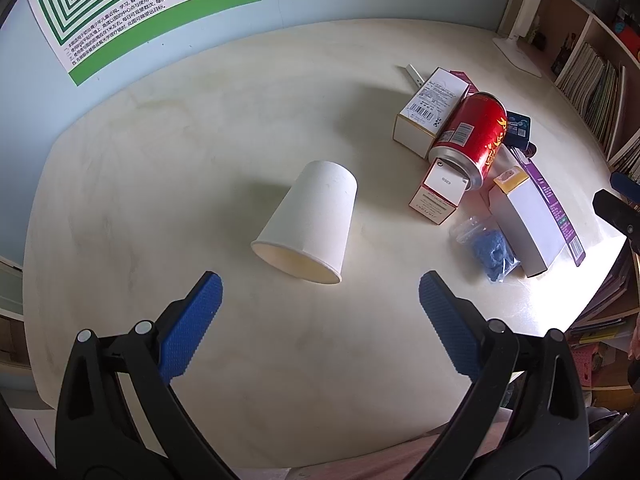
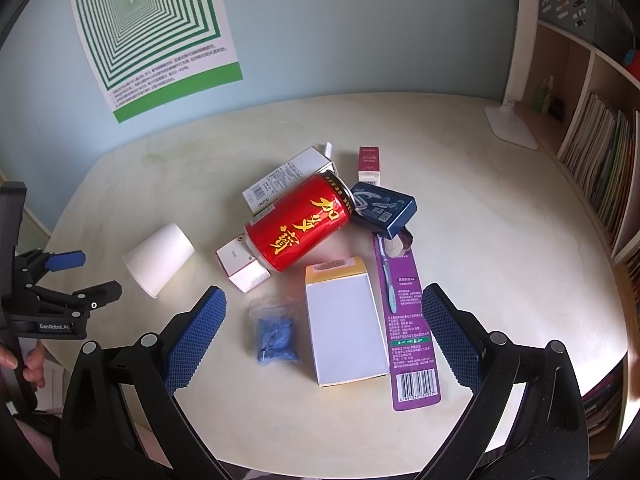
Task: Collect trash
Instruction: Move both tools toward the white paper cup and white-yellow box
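the left gripper [image 1: 320, 284] hung with its fingers spread wide and nothing between them, lined up on the white paper cup [image 1: 310, 222] that lay on its side on the worktop [image 1: 180, 152], mouth toward the camera at about 12 o'clock from the fingers. the right gripper [image 2: 324, 300] was likewise wide open and held nothing, poised over the pile with the white-faced box [image 2: 346, 332] and the small blue-filled bag [image 2: 276, 336] just ahead.

judging by the alignment, the cup looked like the left side's pick. it was thin-walled and free to roll, so the fingers should probably straddle it across the body near the rim and close gently, enough to hold without crushing. the right side would do best taking a loose outer piece first, leaving the red can [image 2: 298, 226], which rested on the boxes at 12 o'clock.

counted: one cup, one can, one bag, one toothbrush card [image 2: 408, 320], one dark blue box [image 2: 384, 208], and about four pale or red cartons, some partly hidden. no bin showed.
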The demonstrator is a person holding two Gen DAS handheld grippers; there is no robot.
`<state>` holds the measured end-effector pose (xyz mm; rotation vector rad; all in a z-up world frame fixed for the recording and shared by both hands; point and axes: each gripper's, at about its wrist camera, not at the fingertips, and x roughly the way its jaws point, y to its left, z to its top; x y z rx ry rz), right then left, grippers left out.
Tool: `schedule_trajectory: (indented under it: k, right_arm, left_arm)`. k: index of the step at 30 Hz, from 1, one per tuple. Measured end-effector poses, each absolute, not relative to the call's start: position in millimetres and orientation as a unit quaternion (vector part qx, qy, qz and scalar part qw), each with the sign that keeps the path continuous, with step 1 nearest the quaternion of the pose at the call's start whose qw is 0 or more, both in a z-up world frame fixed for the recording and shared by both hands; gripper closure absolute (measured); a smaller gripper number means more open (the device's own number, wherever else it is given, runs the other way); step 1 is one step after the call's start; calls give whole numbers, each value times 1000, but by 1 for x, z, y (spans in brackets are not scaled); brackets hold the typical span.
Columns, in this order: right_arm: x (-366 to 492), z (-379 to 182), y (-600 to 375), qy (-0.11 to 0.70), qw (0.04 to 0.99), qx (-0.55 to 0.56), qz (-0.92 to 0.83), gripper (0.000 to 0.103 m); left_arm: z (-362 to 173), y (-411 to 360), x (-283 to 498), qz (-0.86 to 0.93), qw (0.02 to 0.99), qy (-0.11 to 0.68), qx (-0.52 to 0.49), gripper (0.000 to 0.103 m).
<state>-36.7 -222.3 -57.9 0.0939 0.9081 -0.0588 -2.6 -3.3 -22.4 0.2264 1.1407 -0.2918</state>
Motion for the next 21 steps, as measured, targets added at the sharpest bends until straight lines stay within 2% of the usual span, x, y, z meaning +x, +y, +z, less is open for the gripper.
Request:
schedule_trajectory:
  k: [14,17,21]
  right_arm:
    - [-37,-64,-223,449,892,45,-25,6]
    - [-38,-67,-225,454,889,44,-26,6]
    - [-41,-68,-229,458,887,45,-27,6]
  left_arm:
    - [-32,-3,-7,-147,817,550,91,7]
    - [-39,-5,-5,-154,811,558,83,12]
    - [-53,-8,2,-163,799,574,72,23]
